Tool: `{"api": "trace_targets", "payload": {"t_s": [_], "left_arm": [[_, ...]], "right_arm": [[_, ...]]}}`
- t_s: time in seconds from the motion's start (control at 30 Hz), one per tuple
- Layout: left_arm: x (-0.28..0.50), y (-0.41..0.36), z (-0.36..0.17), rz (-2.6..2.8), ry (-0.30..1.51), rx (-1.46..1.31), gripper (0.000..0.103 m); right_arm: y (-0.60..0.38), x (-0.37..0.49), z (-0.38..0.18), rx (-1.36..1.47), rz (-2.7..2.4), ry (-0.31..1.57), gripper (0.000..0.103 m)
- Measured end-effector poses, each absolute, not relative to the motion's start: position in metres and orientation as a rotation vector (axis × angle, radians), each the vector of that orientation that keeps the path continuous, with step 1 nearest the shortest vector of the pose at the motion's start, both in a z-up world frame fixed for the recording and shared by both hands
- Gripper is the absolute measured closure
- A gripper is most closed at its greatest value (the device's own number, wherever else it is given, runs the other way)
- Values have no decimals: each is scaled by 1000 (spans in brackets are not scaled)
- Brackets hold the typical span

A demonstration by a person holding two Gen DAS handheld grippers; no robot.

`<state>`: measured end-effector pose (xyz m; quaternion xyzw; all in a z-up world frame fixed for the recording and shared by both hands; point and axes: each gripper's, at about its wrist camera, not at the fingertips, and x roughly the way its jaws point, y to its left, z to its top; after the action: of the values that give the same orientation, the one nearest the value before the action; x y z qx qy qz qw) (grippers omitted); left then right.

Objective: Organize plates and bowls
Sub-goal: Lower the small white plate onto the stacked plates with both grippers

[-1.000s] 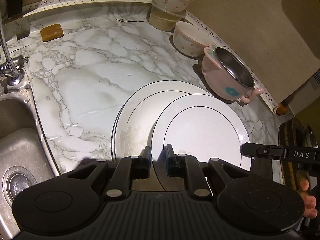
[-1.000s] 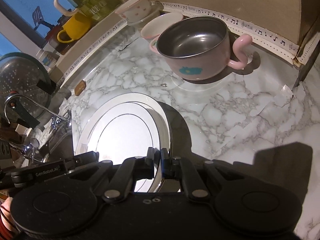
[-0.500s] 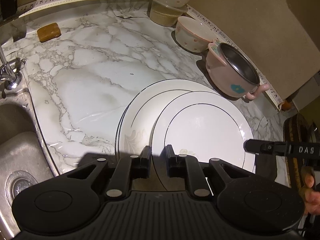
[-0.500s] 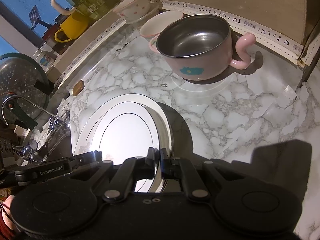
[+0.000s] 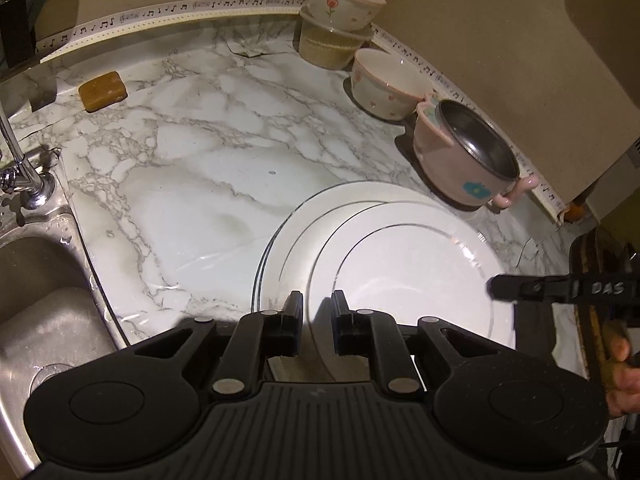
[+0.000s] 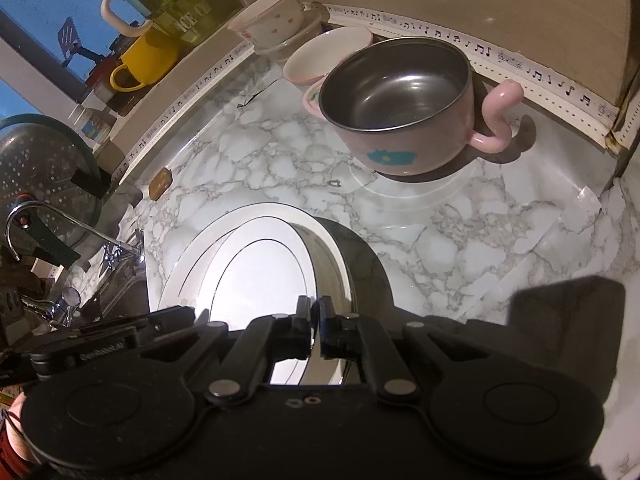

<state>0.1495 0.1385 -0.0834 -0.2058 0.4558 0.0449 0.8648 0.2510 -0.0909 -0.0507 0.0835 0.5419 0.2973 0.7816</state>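
Note:
A small white plate (image 5: 416, 264) lies tilted over a larger white plate (image 5: 292, 236) on the marble counter. My right gripper (image 6: 314, 312) is shut on the small plate's right rim (image 6: 324, 272) and holds that side raised; it shows at the right of the left wrist view (image 5: 496, 286). My left gripper (image 5: 316, 308) is slightly open, its fingers standing either side of the small plate's near rim, not pinching it. A pink steel-lined bowl (image 5: 468, 160) with handles stands behind the plates, also close in the right wrist view (image 6: 400, 104).
A spotted white bowl (image 5: 384, 84) and a flowered bowl stacked on a beige container (image 5: 340, 20) stand along the back wall. A brown soap bar (image 5: 102, 90) lies at back left. A steel sink (image 5: 44, 312) with a tap (image 5: 24, 176) is on the left.
Both cameras have drifted slightly; the plates now sit further right in the left wrist view. The right gripper stays clamped on the small plate's rim, the left gripper stays slightly open.

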Motion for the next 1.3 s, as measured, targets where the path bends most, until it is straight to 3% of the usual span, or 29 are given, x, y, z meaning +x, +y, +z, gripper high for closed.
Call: {"api": "trace_targets", "payload": {"t_s": [1.3], "left_arm": [[143,109,-80,43,989,-358,89]], "right_arm": [[-41,231,-55,-222,649,1137,92]]}}
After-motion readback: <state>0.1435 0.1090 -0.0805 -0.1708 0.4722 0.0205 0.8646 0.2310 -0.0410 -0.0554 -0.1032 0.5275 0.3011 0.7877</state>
